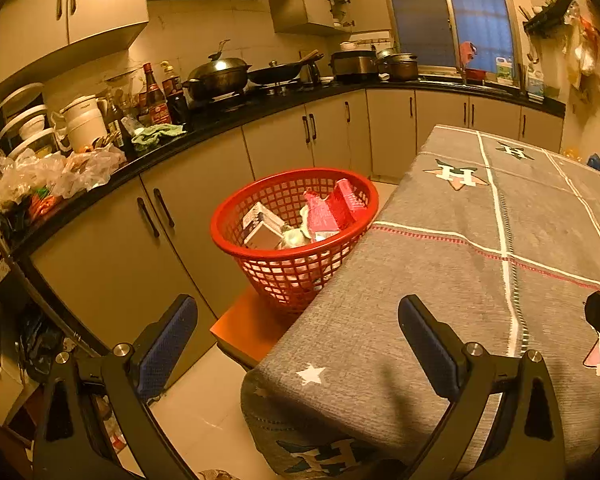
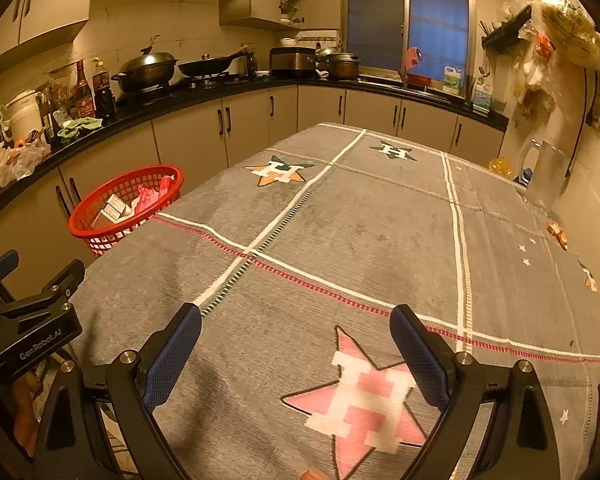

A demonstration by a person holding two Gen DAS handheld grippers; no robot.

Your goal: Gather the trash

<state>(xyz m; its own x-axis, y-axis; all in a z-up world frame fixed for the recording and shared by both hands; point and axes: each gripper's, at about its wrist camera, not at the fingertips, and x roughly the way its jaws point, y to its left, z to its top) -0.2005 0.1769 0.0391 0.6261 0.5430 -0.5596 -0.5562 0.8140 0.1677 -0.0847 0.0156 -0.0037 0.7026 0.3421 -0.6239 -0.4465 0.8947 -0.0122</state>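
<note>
A red plastic basket [image 1: 256,200] stands on an orange stool beside the table's left edge. It holds a white carton [image 1: 262,228], pink wrappers [image 1: 332,208] and a crumpled ball. The basket also shows in the right wrist view [image 2: 85,222]. My left gripper [image 1: 298,336] is open and empty, over the table's near left corner and short of the basket. My right gripper [image 2: 296,340] is open and empty above the grey star-patterned tablecloth [image 2: 360,220]. The left gripper's body [image 2: 28,320] shows at the left edge of the right wrist view.
A black kitchen counter [image 1: 260,108] with woks, bottles and plastic bags runs along the left and back. A clear jug [image 2: 548,172] and small orange scraps [image 2: 558,234] sit at the table's right edge by the wall. The orange stool [image 1: 252,328] sits under the basket.
</note>
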